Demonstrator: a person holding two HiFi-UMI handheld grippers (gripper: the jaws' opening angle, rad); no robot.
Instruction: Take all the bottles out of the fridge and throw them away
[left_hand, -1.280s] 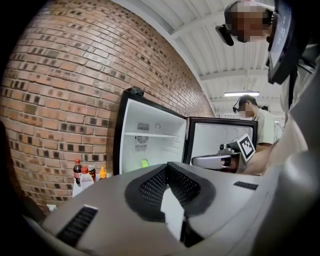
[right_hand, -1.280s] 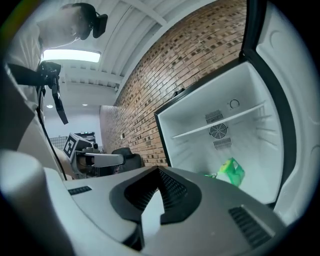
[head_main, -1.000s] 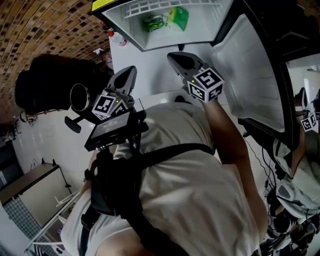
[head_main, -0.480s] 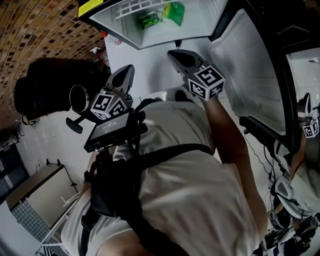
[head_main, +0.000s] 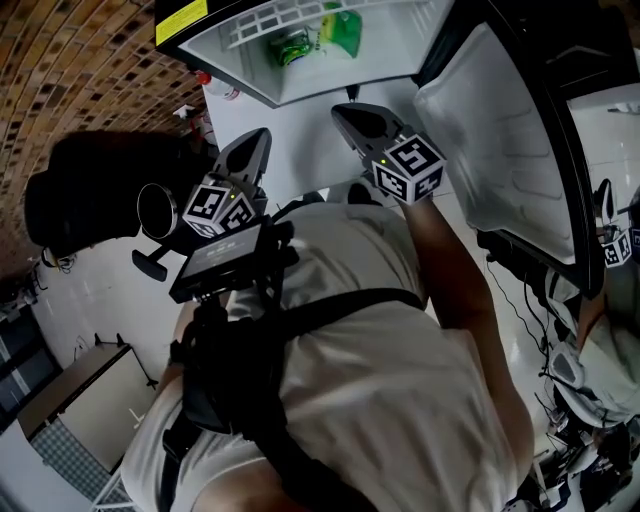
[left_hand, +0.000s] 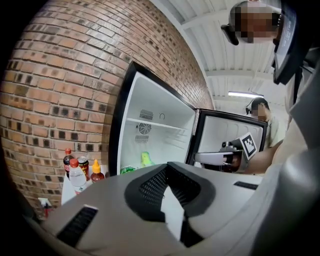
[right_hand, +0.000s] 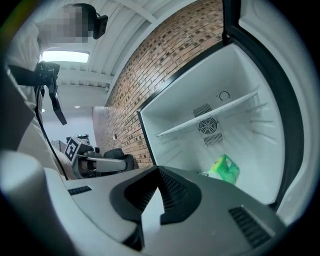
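Note:
The fridge (head_main: 300, 80) stands open in front of me, its door (head_main: 500, 150) swung to the right. Inside lie a dark green bottle (head_main: 293, 45) and a bright green packet (head_main: 340, 28), which also show in the left gripper view as the bottle (left_hand: 127, 170) and packet (left_hand: 145, 158). Only the packet (right_hand: 224, 169) shows in the right gripper view. My left gripper (head_main: 250, 150) and right gripper (head_main: 355, 118) are held side by side short of the fridge opening. Both are shut and hold nothing: the left gripper (left_hand: 167, 165) and the right gripper (right_hand: 158, 169).
Several bottles (left_hand: 77, 175) and a can (left_hand: 83, 165) stand on a small white table against the brick wall (left_hand: 60, 90), left of the fridge. A black bulky object (head_main: 90, 195) sits at the left. Another person (head_main: 600, 300) stands at the right.
The fridge interior has slid up and to the left in the head view. Both grippers stay shut and keep almost the same stand in front of the opening.

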